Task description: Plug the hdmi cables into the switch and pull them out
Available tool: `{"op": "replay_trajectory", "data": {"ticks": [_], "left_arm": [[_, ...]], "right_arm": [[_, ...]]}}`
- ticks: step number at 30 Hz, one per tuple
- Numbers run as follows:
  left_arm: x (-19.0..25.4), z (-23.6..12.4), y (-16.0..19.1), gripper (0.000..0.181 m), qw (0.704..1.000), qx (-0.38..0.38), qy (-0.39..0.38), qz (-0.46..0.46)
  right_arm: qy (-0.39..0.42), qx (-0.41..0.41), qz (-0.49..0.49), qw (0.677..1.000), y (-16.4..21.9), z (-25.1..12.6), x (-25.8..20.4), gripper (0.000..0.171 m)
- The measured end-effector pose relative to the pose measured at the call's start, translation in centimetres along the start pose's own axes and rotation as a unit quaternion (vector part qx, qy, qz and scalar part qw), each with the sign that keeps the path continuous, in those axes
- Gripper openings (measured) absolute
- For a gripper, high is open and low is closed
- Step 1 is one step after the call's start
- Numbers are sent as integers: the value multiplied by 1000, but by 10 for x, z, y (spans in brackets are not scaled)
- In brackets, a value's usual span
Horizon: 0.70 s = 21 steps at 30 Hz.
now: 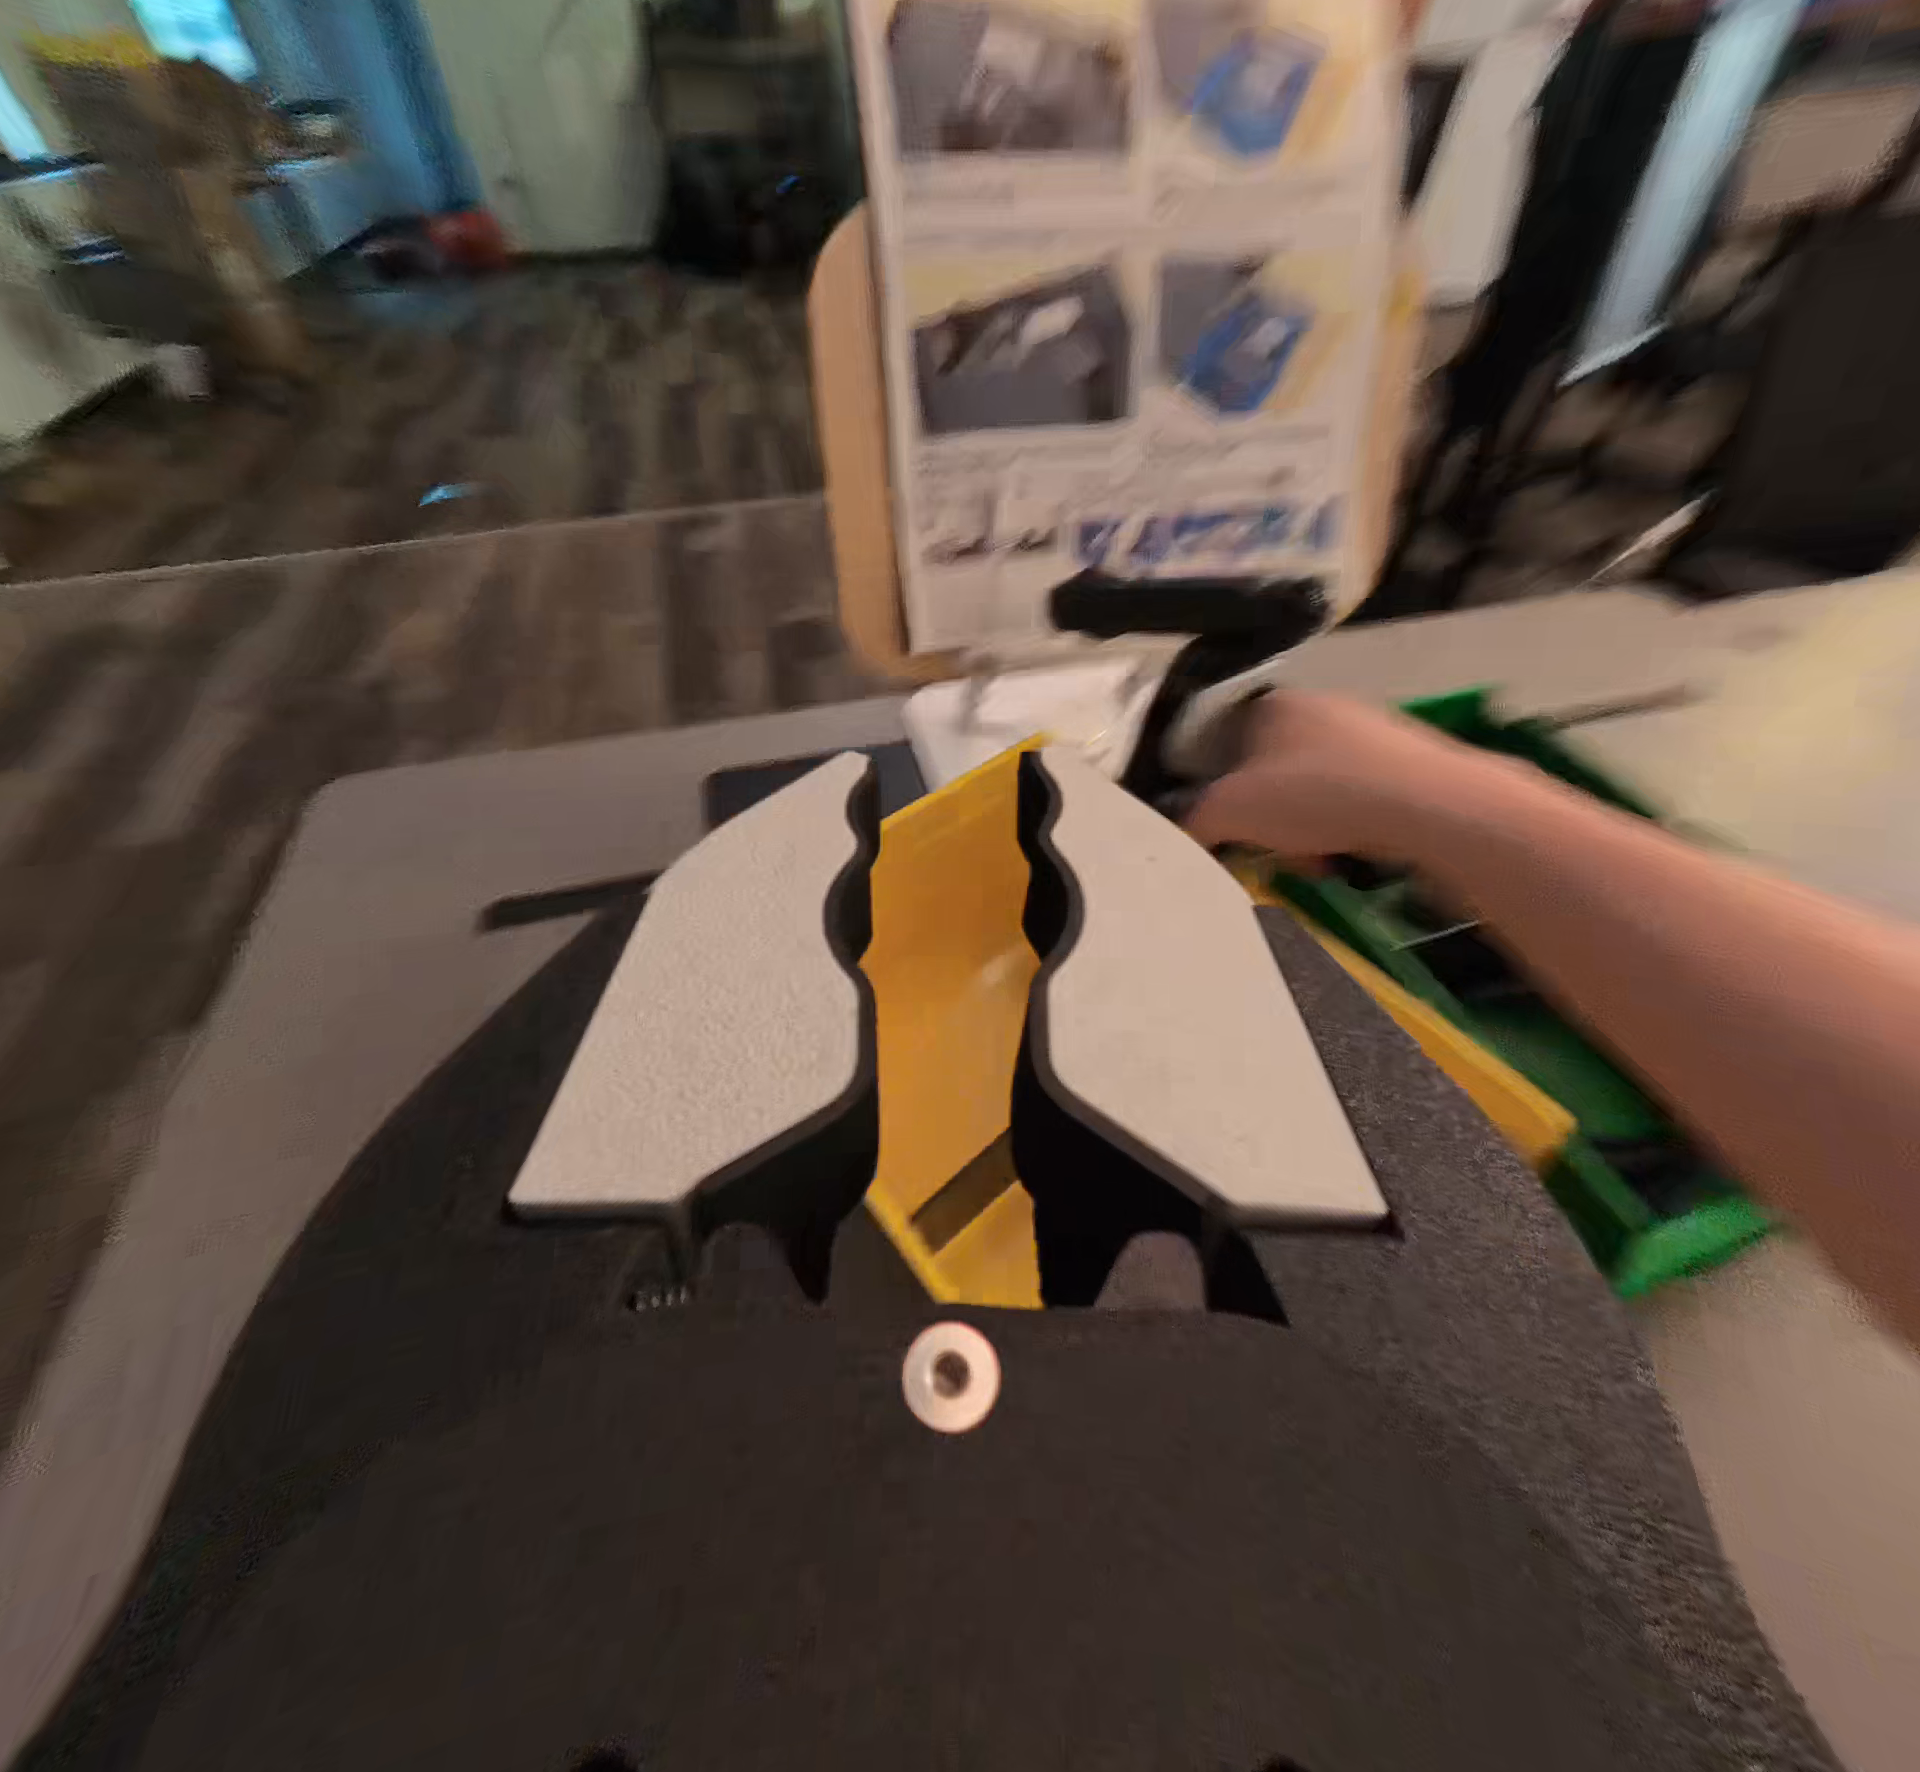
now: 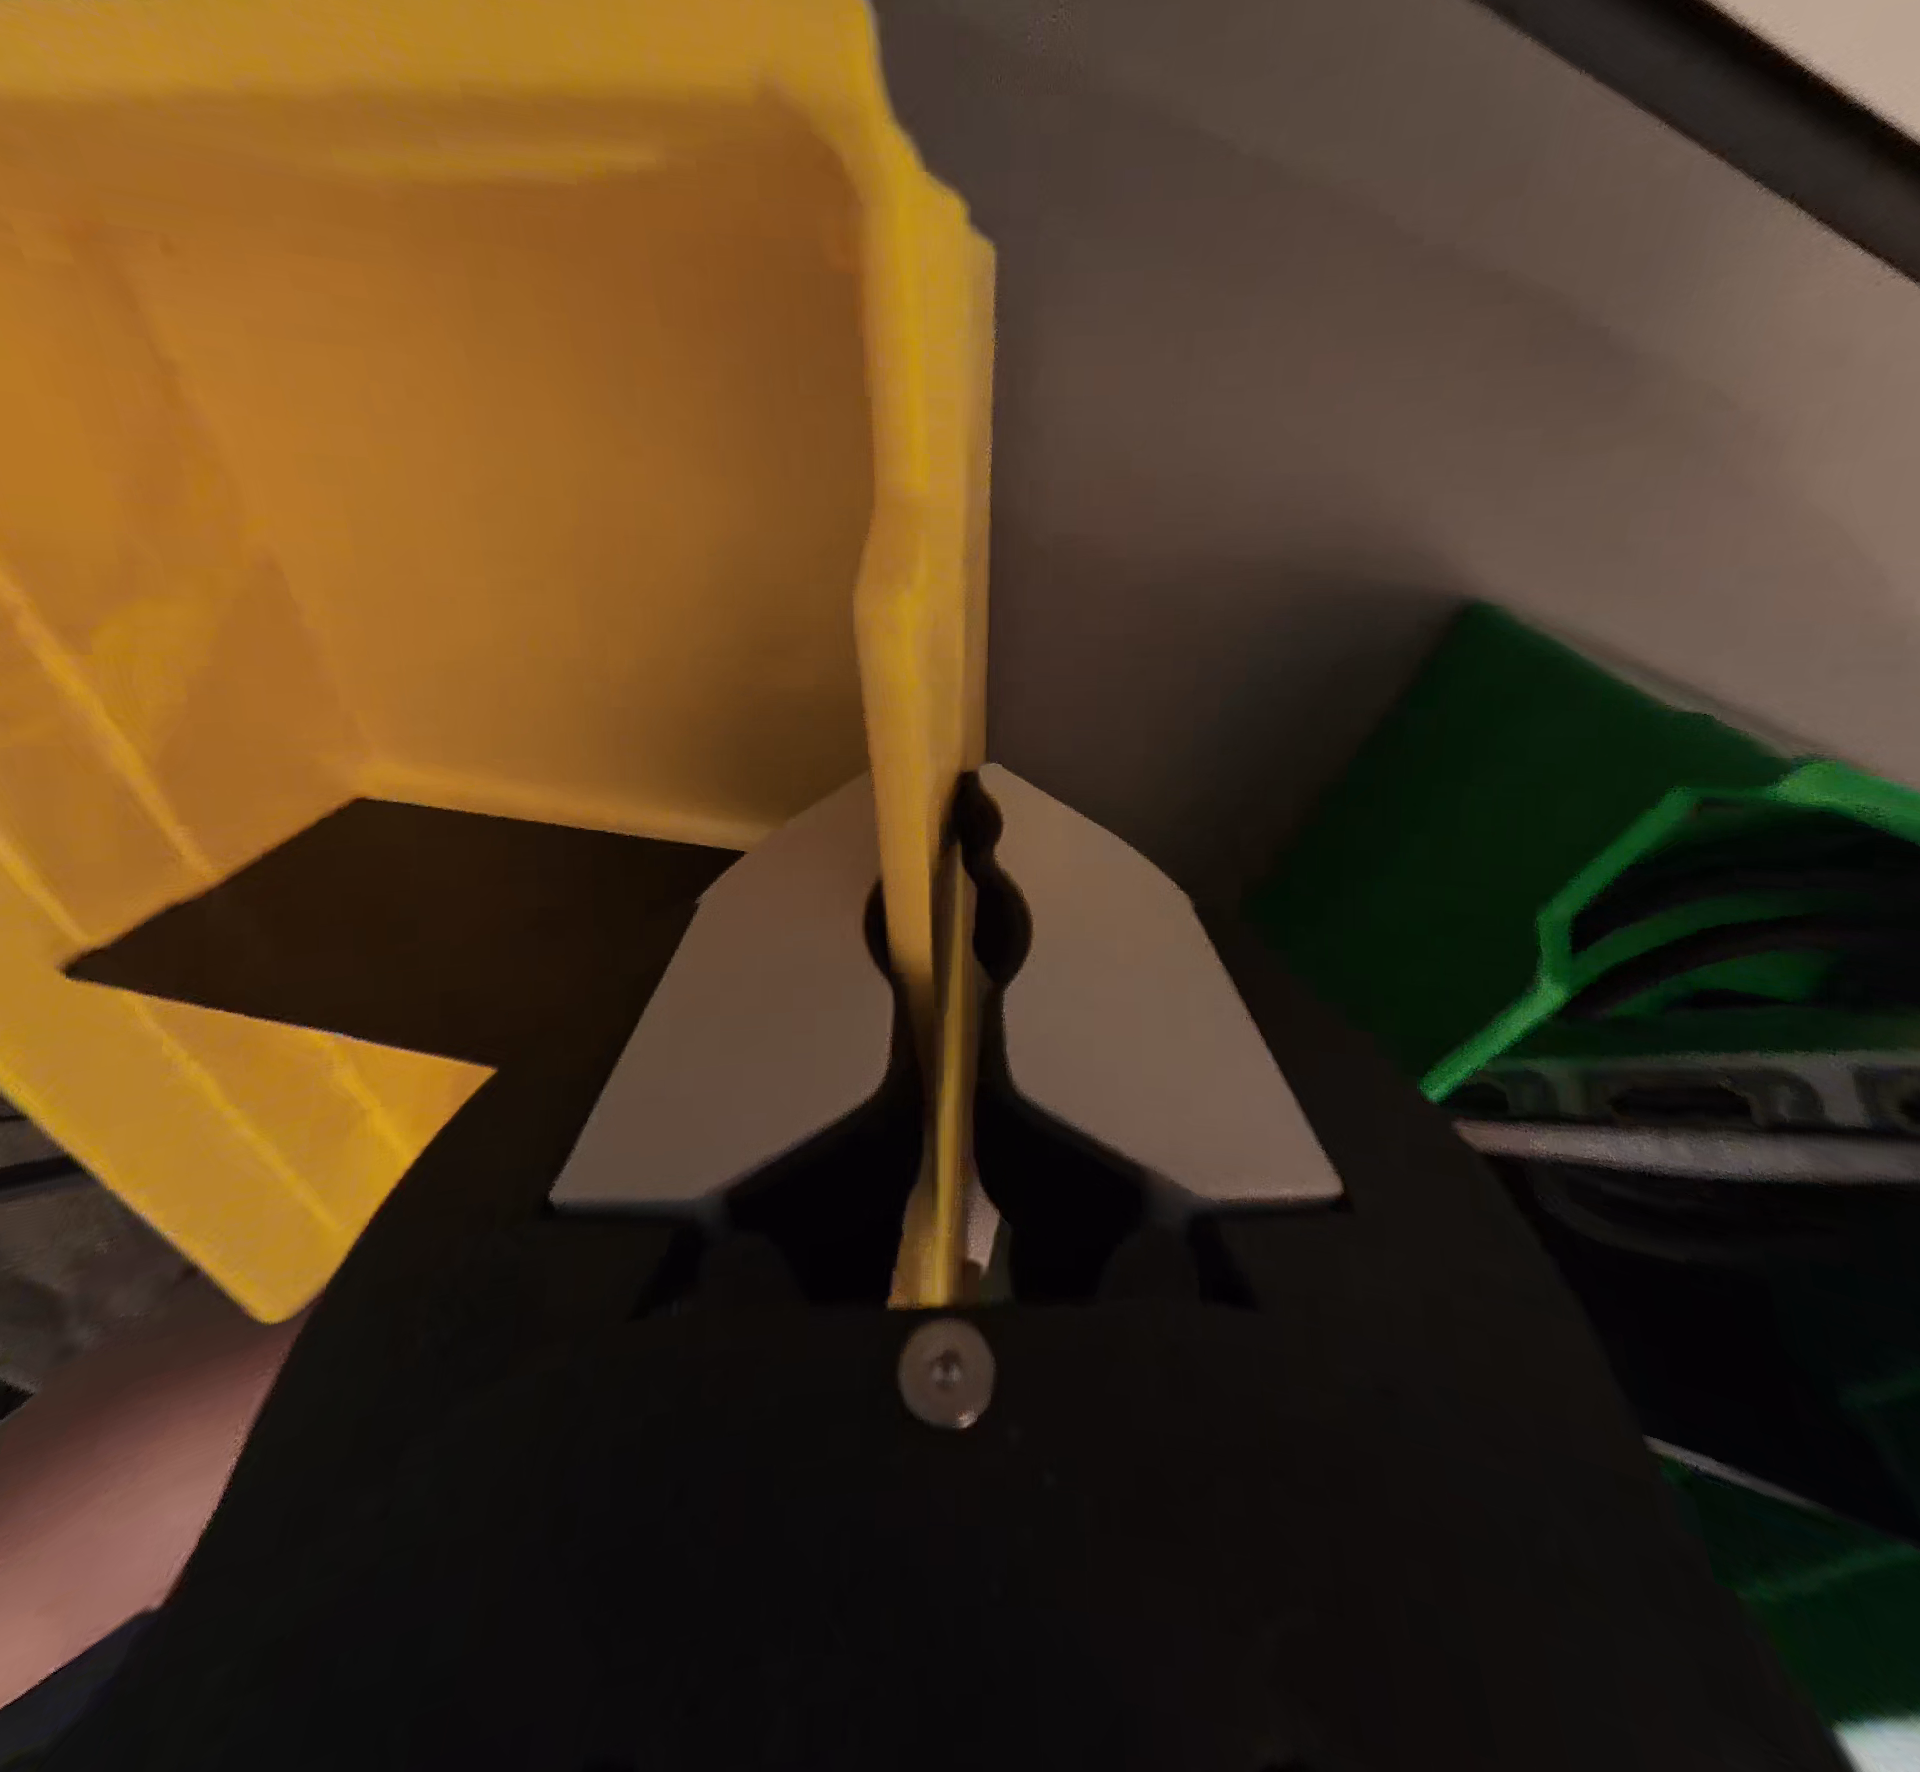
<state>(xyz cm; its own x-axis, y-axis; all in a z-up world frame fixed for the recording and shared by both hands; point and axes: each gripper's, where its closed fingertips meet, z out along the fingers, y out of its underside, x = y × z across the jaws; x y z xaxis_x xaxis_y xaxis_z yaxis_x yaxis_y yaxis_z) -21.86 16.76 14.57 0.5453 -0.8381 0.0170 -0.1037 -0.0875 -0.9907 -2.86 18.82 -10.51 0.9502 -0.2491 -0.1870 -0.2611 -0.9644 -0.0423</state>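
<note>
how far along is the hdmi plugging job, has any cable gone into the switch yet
Done: nothing that shows; no cable is seen plugged in anywhere. In hand: both claws grip the yellow bin, the right claw shut on its wall, the left claw closed around its edge. Cables seem to lie in the green bin beside it. Left: all plugging and pulling out; no switch can be made out.
</note>
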Motion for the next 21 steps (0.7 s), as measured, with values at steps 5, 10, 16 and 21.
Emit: {"op": "replay_trajectory", "data": {"ticks": [5, 10, 16, 21], "left_arm": [[5, -55, -41, 25, 991, 133, 11, -31], [25, -81, -54, 24, 982, 175, 63, -31], [29, -70, -45, 29, 985, 143, 91, -34], [32, -45, -35, 31, 986, 113, 116, -43]], "right_arm": [[7, -11, -18, 1000, -3, -42, -22, 2], [-48, 38, -23, 998, -15, -122, -35, 4], [-53, 84, 71, 993, 36, -231, 82, 4], [-8, 129, 218, 967, 145, -291, 238, 3]]}}
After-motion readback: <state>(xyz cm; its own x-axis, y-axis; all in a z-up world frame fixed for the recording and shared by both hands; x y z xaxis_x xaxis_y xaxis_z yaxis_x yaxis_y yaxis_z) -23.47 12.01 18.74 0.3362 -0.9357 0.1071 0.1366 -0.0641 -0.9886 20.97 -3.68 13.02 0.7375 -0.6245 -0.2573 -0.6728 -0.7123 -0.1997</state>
